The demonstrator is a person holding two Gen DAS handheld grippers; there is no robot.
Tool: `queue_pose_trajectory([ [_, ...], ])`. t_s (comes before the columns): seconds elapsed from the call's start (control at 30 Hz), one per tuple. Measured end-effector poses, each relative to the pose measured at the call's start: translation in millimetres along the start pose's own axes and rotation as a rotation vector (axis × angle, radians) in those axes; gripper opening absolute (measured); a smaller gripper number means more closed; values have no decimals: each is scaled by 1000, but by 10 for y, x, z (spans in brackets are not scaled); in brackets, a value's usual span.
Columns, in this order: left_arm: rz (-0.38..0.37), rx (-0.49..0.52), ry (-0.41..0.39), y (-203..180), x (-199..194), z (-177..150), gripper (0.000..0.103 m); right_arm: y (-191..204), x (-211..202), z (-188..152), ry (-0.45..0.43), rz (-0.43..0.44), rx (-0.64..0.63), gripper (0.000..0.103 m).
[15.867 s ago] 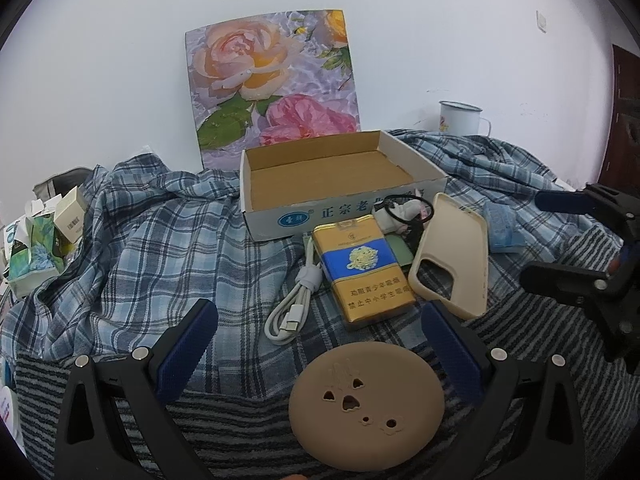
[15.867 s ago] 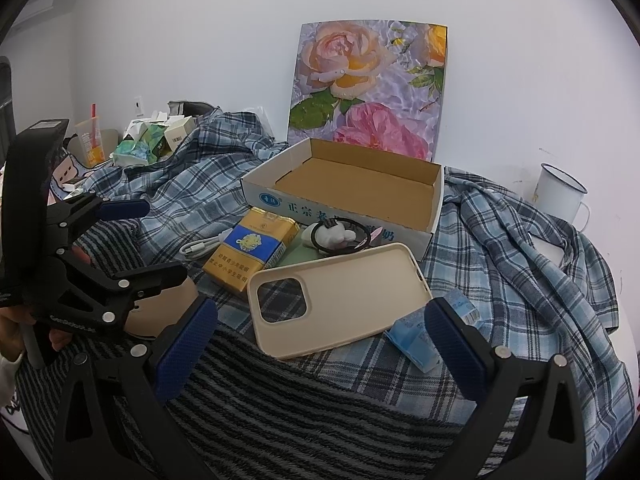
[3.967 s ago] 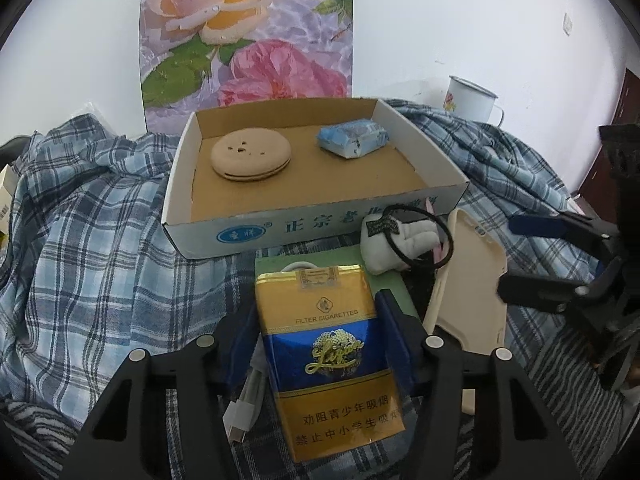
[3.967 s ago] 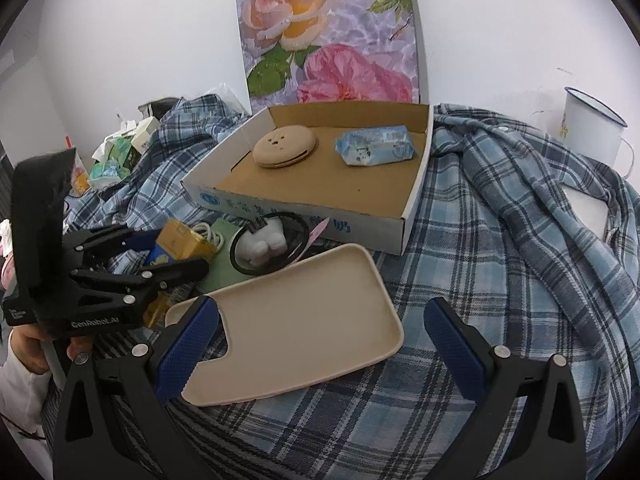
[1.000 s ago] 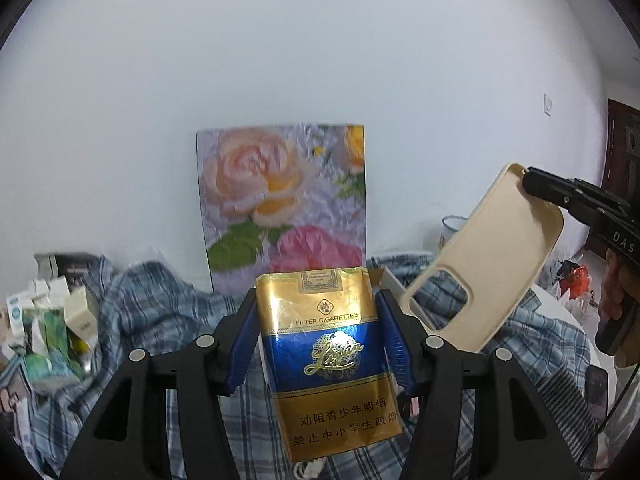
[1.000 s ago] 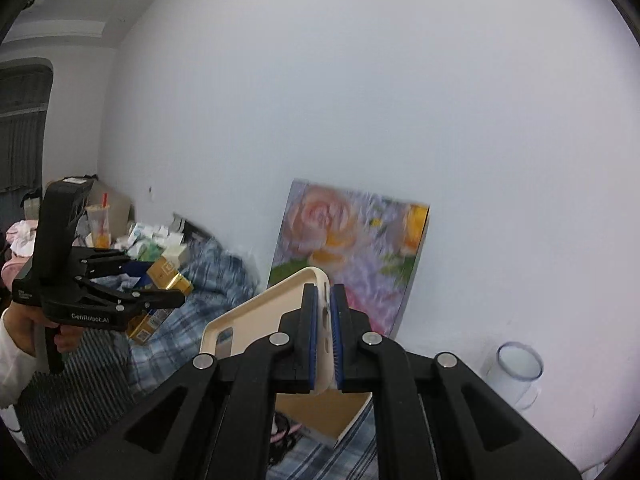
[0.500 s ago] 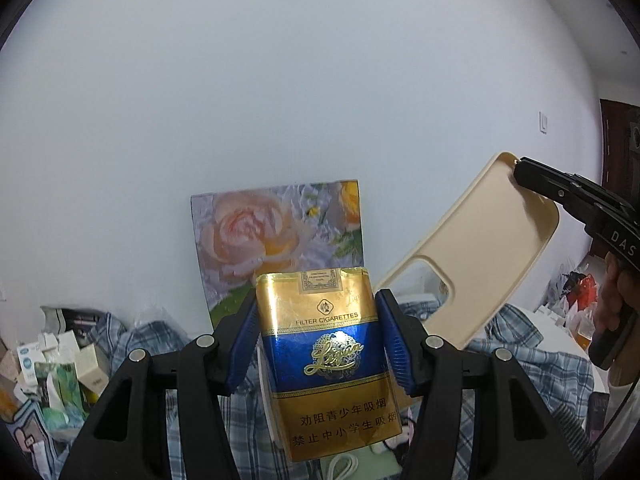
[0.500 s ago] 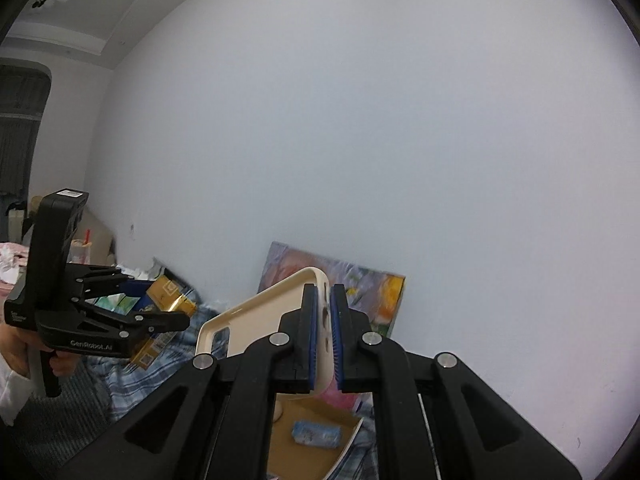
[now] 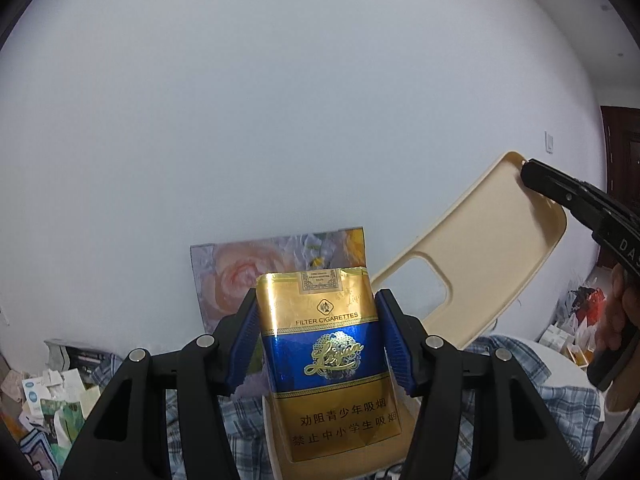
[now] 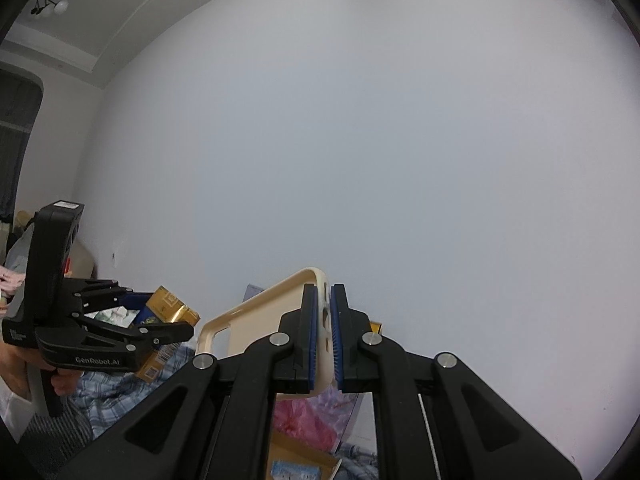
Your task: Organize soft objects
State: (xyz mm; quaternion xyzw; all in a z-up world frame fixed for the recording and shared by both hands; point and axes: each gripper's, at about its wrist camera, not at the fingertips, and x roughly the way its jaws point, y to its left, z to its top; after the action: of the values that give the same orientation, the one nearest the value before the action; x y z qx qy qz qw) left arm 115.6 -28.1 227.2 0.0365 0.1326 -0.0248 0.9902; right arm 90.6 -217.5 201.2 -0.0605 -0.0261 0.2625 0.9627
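White wall fills most of both views; I have both grippers raised well above the bed.

Left gripper: jaws pressed against the two long sides of the pack, a gold and blue soft cigarette pack held upright, label toward the camera. From the right wrist view I confirm the same pack clamped in that gripper, off to the left, clear of any surface.

Right gripper: jaws nearly together, pinching one edge of the case, a beige phone case. From the left wrist view the case hangs tilted, camera cutout lowest, held by its upper corner. Pack and case are near each other but apart.

Behind the pack stands the rose picture, leaning on the wall. Below the right gripper I see part of the box, open cardboard, with a blue packet lying inside. Plaid cloth covers the surface beneath. Loose clutter sits at far left.

Progress, my judgement: at least one item is in the box; the rest of the box interior is hidden. Pack and case are both lifted and not yet placed. Remaining: lower each over the box and release. Whether other items remain on the cloth, I cannot tell.
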Motion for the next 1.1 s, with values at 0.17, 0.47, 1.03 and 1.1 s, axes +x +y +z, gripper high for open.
queue_pose_trajectory([
  [0.17,-1,3,-37,-85,24,117,59,29,2,4,-13,-17,3,6],
  [0.47,-9,5,-3,-135,218,38,59,58,70,-204,14,-35,0,6],
  [1.03,12,-8,104,-55,674,-245,59,37,448,-542,117,-24,34,6],
  [1.1,17,-3,116,-59,705,-275,59,74,584,-548,128,-23,33,6],
])
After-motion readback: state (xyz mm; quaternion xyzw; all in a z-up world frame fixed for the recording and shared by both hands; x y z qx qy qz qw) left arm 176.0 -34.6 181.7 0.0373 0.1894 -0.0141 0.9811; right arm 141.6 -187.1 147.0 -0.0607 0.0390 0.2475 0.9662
